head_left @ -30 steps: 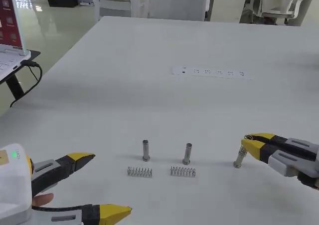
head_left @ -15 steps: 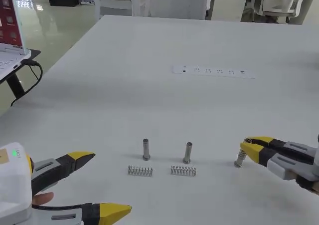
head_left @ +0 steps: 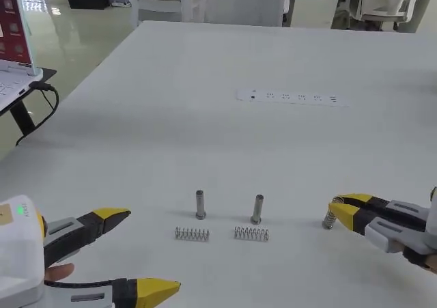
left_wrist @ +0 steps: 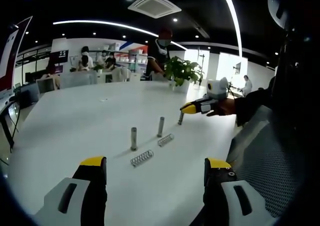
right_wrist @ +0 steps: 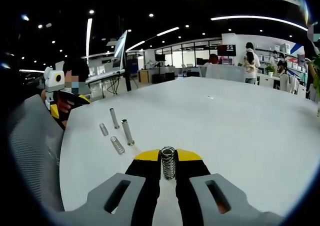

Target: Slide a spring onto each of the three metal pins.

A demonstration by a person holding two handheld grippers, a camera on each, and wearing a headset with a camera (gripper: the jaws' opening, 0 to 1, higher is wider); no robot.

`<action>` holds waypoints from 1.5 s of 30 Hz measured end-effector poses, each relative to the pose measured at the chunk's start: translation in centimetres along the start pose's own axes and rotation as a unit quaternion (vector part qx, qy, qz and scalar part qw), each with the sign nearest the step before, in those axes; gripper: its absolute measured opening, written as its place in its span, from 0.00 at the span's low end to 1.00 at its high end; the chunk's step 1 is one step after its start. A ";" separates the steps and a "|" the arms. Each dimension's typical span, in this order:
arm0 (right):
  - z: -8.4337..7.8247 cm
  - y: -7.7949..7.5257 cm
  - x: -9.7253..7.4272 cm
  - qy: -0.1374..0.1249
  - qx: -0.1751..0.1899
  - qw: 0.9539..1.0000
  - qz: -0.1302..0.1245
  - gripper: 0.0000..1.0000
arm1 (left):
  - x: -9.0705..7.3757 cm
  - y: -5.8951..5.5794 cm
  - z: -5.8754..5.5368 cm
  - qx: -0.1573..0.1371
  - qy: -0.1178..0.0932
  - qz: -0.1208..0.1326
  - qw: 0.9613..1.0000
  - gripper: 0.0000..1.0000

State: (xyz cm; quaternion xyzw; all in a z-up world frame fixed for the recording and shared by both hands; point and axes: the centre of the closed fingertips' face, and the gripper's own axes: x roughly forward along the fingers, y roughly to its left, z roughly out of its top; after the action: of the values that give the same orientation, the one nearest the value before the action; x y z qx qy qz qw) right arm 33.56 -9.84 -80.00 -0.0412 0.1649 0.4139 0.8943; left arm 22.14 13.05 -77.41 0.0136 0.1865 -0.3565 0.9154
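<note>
In the head view, the yellow-tipped grey left tool (head_left: pixel 153 250) hangs over the near edge of the white worktop (head_left: pixel 225 137), jaws spread wide and holding nothing. The yellow-tipped right tool (head_left: pixel 336 207) is clamped on the small steel coil spring (head_left: pixel 330 220) at the rightmost pin's spot. The left upright metal pin (head_left: pixel 200 205) and the middle upright metal pin (head_left: pixel 257 210) stand bare, with a left loose spring (head_left: pixel 192 234) and a middle loose spring (head_left: pixel 251 234) lying just before them.

The left gripper view shows the same row from the side.

In the right gripper view the coil stands between the closed jaws; whether the pin runs through it is probably yes, but unclear.

A sideways tug could topple that pin, and releasing a squeezed coil could let it jump off.

Against a second ago, the right tool sits lower and slightly rightward; the rest is unmoved.
</note>
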 end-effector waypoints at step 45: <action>-2.7 -0.4 -0.5 0.049 0.022 0.999 -0.006 0.20 | 0.2 -0.1 0.2 0.000 -0.004 -0.004 1.000 0.76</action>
State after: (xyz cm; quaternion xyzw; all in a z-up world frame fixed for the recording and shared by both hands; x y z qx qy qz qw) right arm 32.82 -11.01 -82.37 -0.0430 0.2168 0.4027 0.8882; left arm 22.24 12.83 -77.32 0.0109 0.1827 -0.3599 0.9149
